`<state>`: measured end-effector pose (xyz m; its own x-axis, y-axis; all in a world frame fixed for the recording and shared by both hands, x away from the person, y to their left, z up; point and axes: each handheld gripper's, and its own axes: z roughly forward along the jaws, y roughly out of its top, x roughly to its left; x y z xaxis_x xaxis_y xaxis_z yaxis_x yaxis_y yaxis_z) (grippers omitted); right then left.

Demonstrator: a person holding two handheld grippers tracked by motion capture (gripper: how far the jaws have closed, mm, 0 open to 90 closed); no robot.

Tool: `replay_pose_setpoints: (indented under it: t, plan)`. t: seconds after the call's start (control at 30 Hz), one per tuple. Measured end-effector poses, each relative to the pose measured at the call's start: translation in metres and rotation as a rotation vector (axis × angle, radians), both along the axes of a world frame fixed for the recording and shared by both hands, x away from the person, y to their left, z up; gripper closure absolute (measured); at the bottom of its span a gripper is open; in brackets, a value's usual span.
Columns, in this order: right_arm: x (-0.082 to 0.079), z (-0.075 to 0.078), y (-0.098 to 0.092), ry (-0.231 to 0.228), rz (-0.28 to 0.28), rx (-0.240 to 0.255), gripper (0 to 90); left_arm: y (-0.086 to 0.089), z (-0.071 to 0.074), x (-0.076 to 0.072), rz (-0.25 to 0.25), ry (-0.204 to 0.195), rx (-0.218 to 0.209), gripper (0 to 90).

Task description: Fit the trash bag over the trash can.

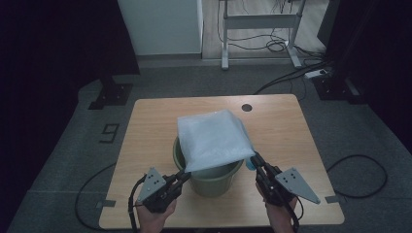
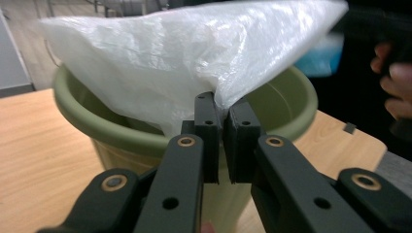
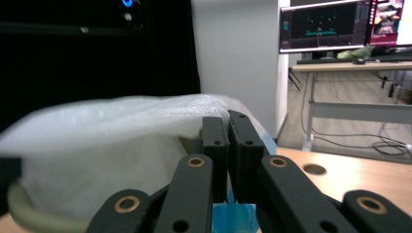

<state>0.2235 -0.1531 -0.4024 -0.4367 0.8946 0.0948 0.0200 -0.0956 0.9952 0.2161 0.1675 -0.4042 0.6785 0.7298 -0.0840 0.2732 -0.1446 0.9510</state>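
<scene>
The left gripper [image 1: 182, 177], at the near left of the green bucket [image 1: 214, 182], has its jaws pressed together on the near-left corner of the white plastic bag [image 1: 213, 138]; in the left gripper view the film bunches into a pinch between the two pads [image 2: 208, 116]. The bag lies spread over the bucket mouth, its far part tilted up and its near edge hanging just above the rim [image 2: 121, 131]. The bucket stands near the front middle of the wooden table [image 1: 145, 126].

The film is judged very light, soft and limp: it follows the hands and sags where unsupported. It is likely slippery, so a thin single layer may slide out of the pads, and a hard pull could stretch or tear it. The best hold is on the open hem at two well-separated corners, with a fold of film gathered between the pads.

The right gripper [image 1: 254, 158], at the near right corner of the bag, has its jaws closed nearly pad to pad; in the right gripper view the film runs in between them, so it appears to hold that corner. A blue object [image 1: 249, 163] sits just beside its tips.
</scene>
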Motion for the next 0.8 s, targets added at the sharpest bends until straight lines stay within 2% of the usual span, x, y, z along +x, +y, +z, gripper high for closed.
replay_pose_setpoints:
  t: [0.07,0.1,0.17,0.23,0.27,0.3,0.33,0.37,0.43,0.6,0.63,0.73,0.8]
  plan:
    - [0.001,0.002,0.001,-0.008,0.004,0.008,85.9,0.000,0.000,-0.001,-0.009,0.002,-0.005,82.2]
    - [0.001,0.007,0.004,-0.026,0.022,0.022,85.9,0.000,0.001,-0.001,-0.046,0.012,-0.010,80.2]
    - [0.000,0.008,0.006,-0.037,0.027,0.025,86.2,0.000,0.002,-0.002,-0.049,0.007,-0.002,78.4]
    - [-0.002,0.013,0.009,-0.071,0.035,0.020,86.4,0.002,0.005,-0.006,-0.050,0.001,-0.017,64.4]
    - [-0.002,0.013,0.009,-0.071,0.035,0.020,86.4,0.002,0.005,-0.006,-0.050,0.001,-0.017,60.5]
    - [-0.004,0.015,0.010,-0.092,0.032,0.006,86.5,0.007,0.007,-0.008,-0.043,0.001,-0.041,56.5]
    - [-0.004,0.015,0.010,-0.092,0.032,0.006,86.5,0.007,0.007,-0.008,-0.043,0.001,-0.041,52.8]
    - [-0.005,0.016,0.010,-0.102,0.029,-0.002,86.5,0.010,0.010,-0.009,-0.049,0.008,-0.052,52.8]
    - [-0.007,0.017,0.007,-0.116,0.017,-0.023,86.6,0.017,0.015,-0.012,-0.037,0.012,-0.054,45.0]
    - [-0.005,0.016,0.005,-0.102,0.024,-0.036,86.6,0.025,0.023,-0.009,0.001,0.006,-0.071,42.0]
    - [-0.005,0.016,0.006,-0.101,0.033,-0.042,86.6,0.026,0.028,-0.003,0.022,0.009,-0.076,41.3]
    - [-0.006,0.016,0.009,-0.105,0.042,-0.051,86.8,0.026,0.034,0.004,0.032,0.025,-0.075,40.0]
    - [-0.006,0.016,0.012,-0.108,0.057,-0.072,86.9,0.023,0.043,0.016,0.044,0.037,-0.051,38.7]
